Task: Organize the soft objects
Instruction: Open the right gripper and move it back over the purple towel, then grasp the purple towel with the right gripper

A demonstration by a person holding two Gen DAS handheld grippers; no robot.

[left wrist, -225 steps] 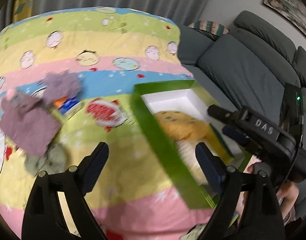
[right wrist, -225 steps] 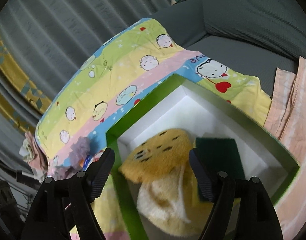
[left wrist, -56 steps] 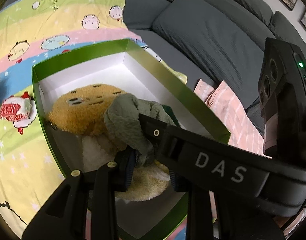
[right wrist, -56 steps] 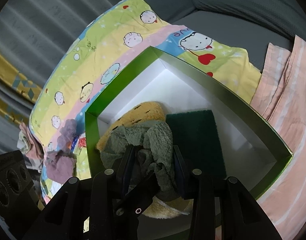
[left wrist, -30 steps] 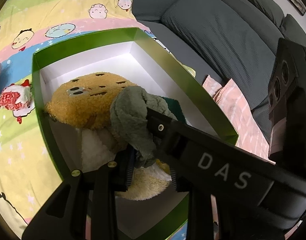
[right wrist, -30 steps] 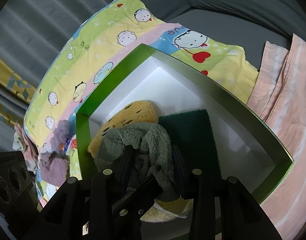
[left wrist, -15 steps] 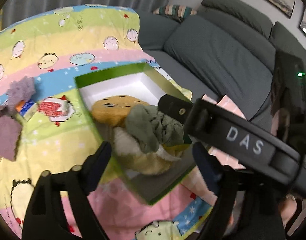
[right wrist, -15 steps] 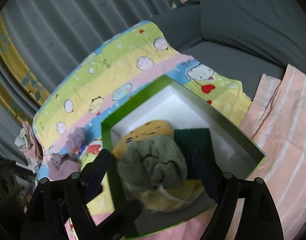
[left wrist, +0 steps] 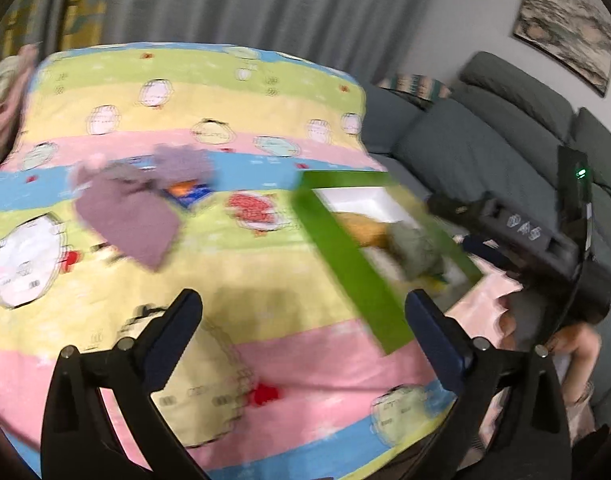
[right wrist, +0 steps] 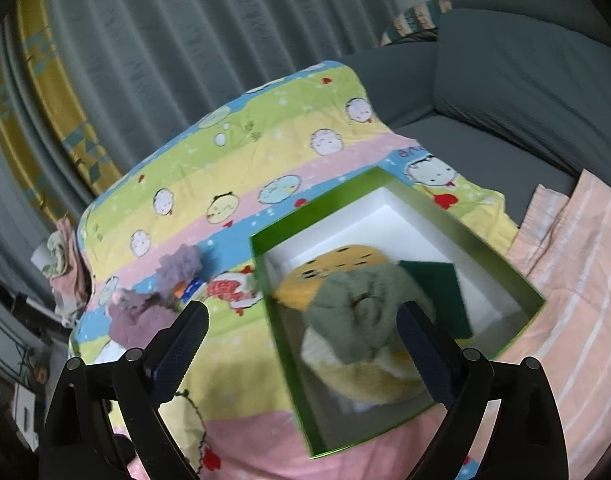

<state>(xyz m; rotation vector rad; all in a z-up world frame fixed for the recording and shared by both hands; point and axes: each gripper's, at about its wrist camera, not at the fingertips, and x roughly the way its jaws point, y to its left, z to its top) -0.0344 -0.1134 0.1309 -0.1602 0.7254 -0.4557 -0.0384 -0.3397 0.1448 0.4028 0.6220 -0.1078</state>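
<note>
A green box [right wrist: 285,344] with a white inside stands on the striped cartoon blanket [right wrist: 265,148]. In it lie a grey-green cloth [right wrist: 361,316], a yellow plush [right wrist: 341,264], a cream fluffy item [right wrist: 369,376] and a dark green sponge [right wrist: 441,288]. My right gripper [right wrist: 301,336] is open and empty above the box's near side. My left gripper [left wrist: 303,322] is open and empty over the blanket, left of the box [left wrist: 345,256]. Purple cloths [left wrist: 133,212] lie further left; they also show in the right wrist view [right wrist: 145,312]. The right gripper's body [left wrist: 521,232] shows at the right.
A small blue and orange packet [left wrist: 189,192] lies beside the purple cloths. A pink striped cloth [right wrist: 577,280] lies right of the box. A grey sofa [left wrist: 485,148] runs behind and right. Grey curtains [right wrist: 185,40] hang at the back. Clothes [right wrist: 65,264] are piled at the blanket's far left.
Both grippers let go of the grey-green cloth, which now lies in the box. Both opened and pulled back. The left gripper has swung left toward the purple cloths.
</note>
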